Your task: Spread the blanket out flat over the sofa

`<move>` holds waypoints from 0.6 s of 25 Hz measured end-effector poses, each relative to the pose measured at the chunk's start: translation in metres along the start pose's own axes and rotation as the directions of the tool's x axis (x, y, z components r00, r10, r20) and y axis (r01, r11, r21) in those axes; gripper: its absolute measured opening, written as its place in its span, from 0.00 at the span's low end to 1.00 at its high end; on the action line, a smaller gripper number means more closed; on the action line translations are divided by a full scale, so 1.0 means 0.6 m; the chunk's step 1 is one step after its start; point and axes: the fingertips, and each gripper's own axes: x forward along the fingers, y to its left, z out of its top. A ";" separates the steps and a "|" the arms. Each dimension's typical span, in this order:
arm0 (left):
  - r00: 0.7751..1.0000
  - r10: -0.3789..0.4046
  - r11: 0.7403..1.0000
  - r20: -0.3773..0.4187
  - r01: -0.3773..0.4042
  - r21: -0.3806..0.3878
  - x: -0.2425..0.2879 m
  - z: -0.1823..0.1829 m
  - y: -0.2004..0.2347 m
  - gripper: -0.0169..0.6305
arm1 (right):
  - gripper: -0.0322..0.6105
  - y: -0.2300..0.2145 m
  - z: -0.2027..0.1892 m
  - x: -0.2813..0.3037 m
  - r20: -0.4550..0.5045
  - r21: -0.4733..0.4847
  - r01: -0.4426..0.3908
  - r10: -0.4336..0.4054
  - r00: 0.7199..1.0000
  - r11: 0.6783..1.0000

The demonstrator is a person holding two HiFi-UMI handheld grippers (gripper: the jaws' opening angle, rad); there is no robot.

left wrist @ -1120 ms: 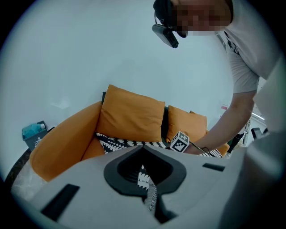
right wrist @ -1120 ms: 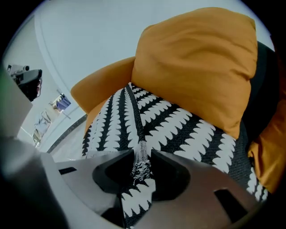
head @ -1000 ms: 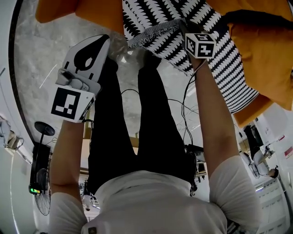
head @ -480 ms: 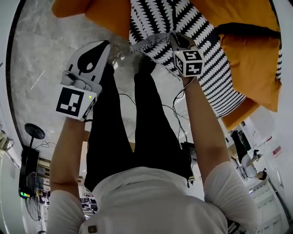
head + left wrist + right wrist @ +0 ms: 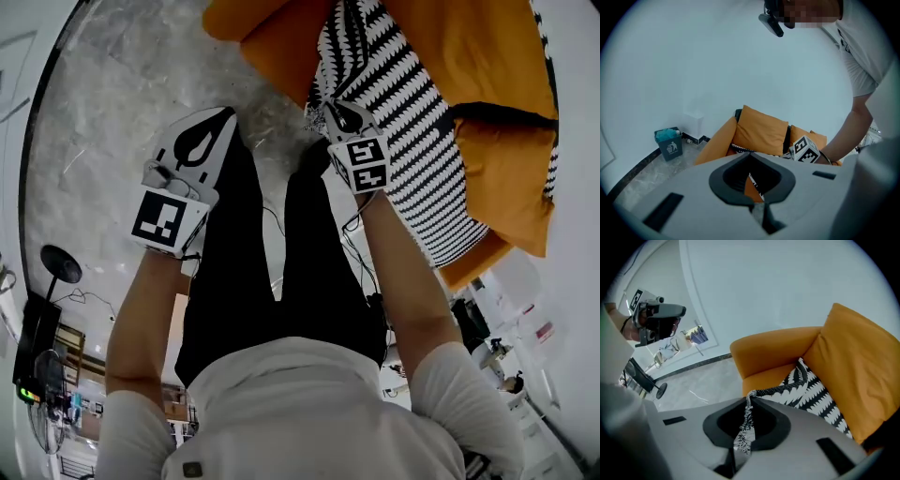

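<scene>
The black-and-white patterned blanket lies across the orange sofa, over its seat and up against the back cushion. My right gripper is shut on the blanket's fringed edge, after its jaws closed on it within the last second. The fringe hangs between the jaws, and the cloth runs taut from them to the seat. My left gripper hovers over the floor to the left of the sofa. Its jaws are together with nothing in them. In the left gripper view the sofa stands ahead.
A grey marble floor lies before the sofa. A teal waste bin stands by the white wall, left of the sofa. Cables trail on the floor near the person's legs, and a round stand base sits at the left.
The right gripper has pulled the blanket's edge away from the sofa, moving left and down in the head view. The left gripper has shifted slightly to the right.
</scene>
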 end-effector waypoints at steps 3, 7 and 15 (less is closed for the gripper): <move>1.000 0.023 0.999 -0.014 -0.023 -0.027 -0.033 -0.007 0.028 0.04 | 0.11 0.056 0.032 0.031 -0.015 -0.043 -0.044 0.043 0.999 0.998; 0.999 0.039 0.998 -0.020 -0.040 -0.054 -0.070 -0.020 0.068 0.04 | 0.11 0.133 0.062 0.091 -0.066 -0.126 -0.105 0.098 0.993 0.986; 0.992 0.124 0.983 -0.014 -0.125 -0.131 -0.110 -0.064 0.158 0.04 | 0.11 0.200 0.089 0.257 -0.192 -0.244 -0.169 0.123 0.974 0.955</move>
